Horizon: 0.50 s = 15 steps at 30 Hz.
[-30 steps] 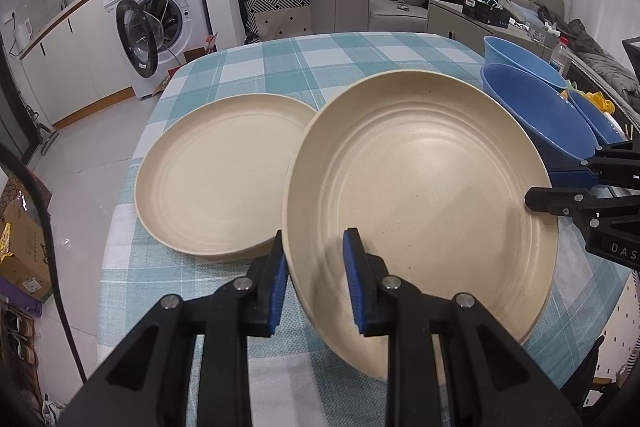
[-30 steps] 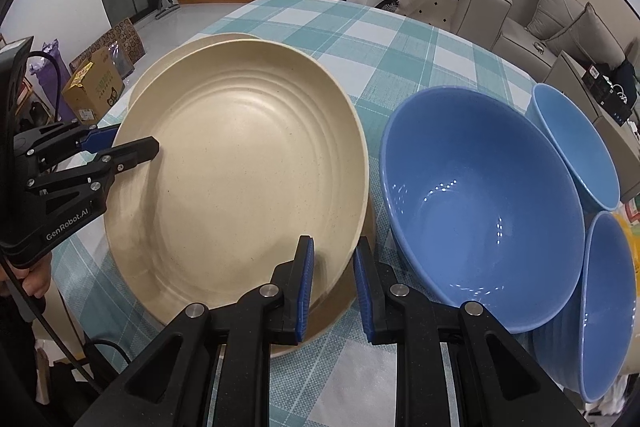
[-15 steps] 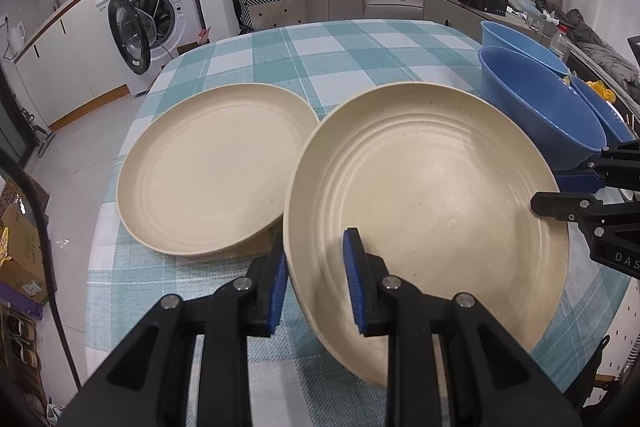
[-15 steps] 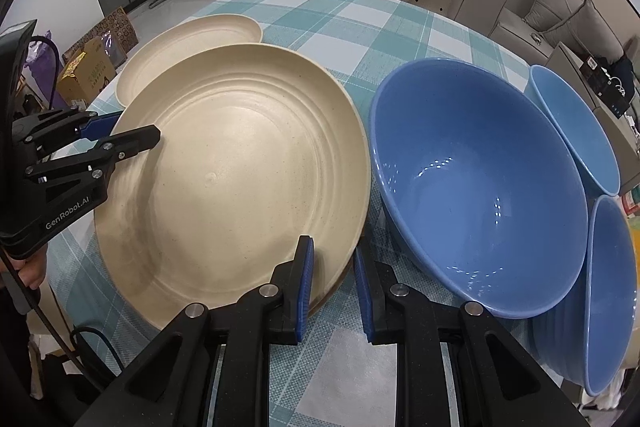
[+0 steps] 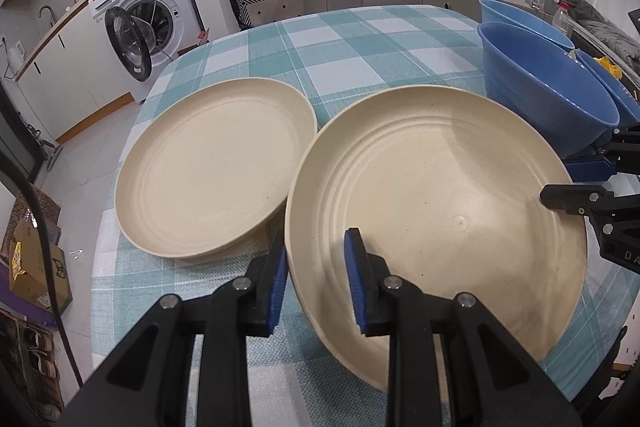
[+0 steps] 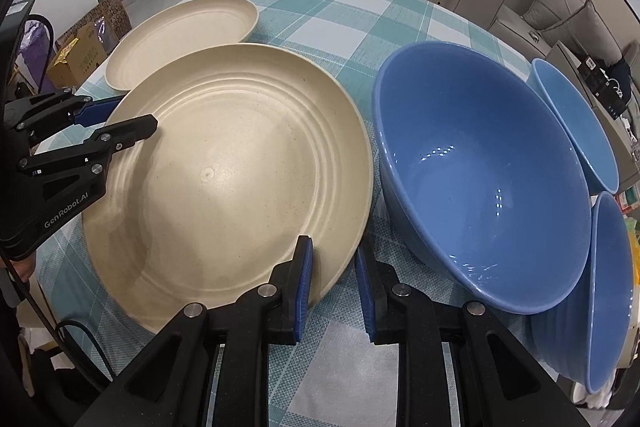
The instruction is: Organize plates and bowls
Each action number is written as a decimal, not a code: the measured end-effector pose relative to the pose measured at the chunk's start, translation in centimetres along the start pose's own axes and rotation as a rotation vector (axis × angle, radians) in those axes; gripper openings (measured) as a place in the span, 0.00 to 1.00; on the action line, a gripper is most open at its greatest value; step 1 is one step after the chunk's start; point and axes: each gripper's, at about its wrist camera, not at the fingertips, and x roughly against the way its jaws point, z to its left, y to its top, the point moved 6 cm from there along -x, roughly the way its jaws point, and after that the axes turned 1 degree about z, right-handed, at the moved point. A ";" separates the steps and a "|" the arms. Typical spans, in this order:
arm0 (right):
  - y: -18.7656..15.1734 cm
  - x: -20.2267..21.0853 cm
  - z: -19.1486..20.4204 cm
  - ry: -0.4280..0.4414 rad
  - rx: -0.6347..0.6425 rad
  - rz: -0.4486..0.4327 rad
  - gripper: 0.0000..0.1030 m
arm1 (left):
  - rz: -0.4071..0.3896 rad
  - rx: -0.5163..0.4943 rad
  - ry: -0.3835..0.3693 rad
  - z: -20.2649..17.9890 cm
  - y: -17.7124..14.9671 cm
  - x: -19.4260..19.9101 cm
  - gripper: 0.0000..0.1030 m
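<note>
Left gripper [image 5: 316,279] and right gripper [image 6: 334,277] each pinch the cream plate [image 5: 436,203] rim, nine and five o'clock; stiff, light, slippery.

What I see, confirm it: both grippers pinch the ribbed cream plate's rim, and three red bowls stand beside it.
Wrong colour: the three bowls are blue, not red, as the right wrist view shows. The left gripper and right gripper do pinch the ribbed cream plate by its rim.
</note>
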 end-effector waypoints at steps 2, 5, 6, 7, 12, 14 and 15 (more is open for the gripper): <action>0.0 -0.1 0.0 0.000 0.001 0.002 0.21 | 0.004 -0.008 0.006 -0.2 -0.1 -0.1 0.25; 0.2 -0.6 -0.2 0.005 -0.008 0.004 0.21 | 0.007 -0.007 0.004 -0.2 -0.2 -0.2 0.25; 0.3 -0.7 -0.3 0.006 -0.010 0.004 0.22 | 0.007 -0.005 0.002 -0.1 -0.3 -0.3 0.25; 0.3 -0.8 -0.3 0.007 -0.011 0.003 0.23 | 0.007 -0.003 0.001 -0.1 -0.3 -0.3 0.25; 0.3 -0.8 0.1 0.032 -0.019 0.003 0.34 | 0.011 0.010 -0.008 0.0 -0.3 -0.4 0.26; 0.4 -0.8 0.2 0.049 -0.032 -0.003 0.39 | 0.015 0.019 -0.027 0.0 -0.3 -0.4 0.32; 0.4 -0.6 0.2 0.053 -0.035 -0.011 0.43 | 0.017 0.021 -0.041 0.0 -0.3 -0.4 0.35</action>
